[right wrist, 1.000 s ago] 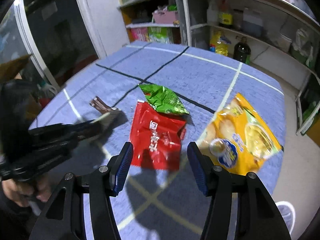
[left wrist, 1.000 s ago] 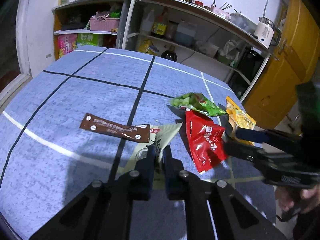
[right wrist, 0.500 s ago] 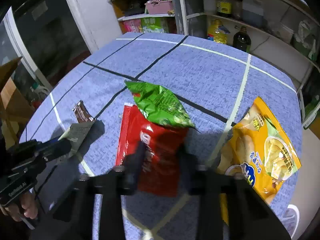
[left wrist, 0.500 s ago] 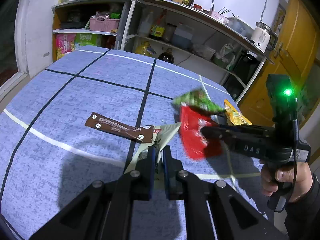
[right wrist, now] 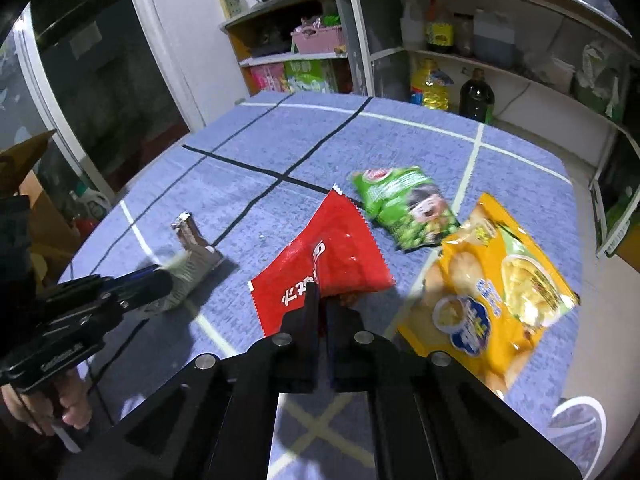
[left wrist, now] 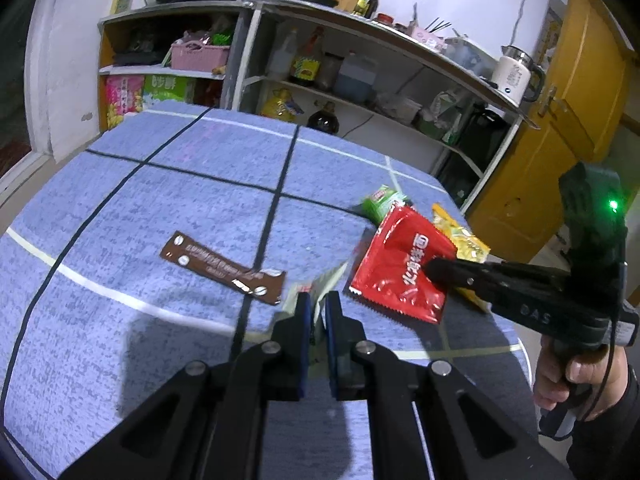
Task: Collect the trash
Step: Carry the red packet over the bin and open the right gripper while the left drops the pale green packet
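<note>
Two wrappers now in hand. Left wrist view: left gripper clamped as before on pale wrapper; brown wrapper flat on table; right gripper pinching red packet, lifted off cloth. Right wrist view: right gripper, wide open a second ago, now closed on red packet. Green packet, yellow bag uncollected. Pick secured; three pieces outstanding.

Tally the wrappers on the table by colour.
Red wrapper: 1
Green wrapper: 1
Yellow wrapper: 1
Brown wrapper: 1
Pale wrapper: 1
Total: 5
</note>
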Available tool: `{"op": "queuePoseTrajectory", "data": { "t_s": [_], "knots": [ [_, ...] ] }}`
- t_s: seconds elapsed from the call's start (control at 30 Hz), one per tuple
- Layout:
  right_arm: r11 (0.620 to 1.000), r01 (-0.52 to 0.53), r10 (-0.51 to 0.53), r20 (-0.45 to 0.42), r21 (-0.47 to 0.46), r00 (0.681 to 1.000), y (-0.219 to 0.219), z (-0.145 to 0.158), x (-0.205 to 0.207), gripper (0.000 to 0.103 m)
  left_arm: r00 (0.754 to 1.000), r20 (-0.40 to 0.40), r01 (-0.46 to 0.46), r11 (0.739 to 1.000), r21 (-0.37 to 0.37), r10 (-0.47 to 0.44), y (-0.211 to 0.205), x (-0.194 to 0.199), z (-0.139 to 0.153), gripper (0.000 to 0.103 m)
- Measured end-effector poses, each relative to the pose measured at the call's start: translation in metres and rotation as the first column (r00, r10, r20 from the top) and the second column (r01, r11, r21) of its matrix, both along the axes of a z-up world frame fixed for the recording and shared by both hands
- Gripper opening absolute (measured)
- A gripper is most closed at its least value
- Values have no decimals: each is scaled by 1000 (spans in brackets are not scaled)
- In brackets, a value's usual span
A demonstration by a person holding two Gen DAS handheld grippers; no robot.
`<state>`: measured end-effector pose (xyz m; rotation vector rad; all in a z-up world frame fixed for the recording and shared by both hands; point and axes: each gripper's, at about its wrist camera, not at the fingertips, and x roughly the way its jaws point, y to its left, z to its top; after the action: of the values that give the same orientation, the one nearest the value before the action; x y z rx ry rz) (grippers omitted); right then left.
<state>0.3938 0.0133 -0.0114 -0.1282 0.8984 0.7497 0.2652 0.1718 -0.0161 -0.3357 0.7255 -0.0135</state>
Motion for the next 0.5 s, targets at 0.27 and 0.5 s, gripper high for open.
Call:
{"op": "queuePoseTrajectory", "data": {
  "t_s": [0.27,0.5],
  "knots": [
    [998,34,-36,35,54,999,-42,26,-32,2,996,43,71,997,7,-72,-31,-2,15,7],
    [988,124,-130,53,96,990,-107,39,-52,2,985,57,161,987,-17,-160,-71,3,24,7]
  ]
}}
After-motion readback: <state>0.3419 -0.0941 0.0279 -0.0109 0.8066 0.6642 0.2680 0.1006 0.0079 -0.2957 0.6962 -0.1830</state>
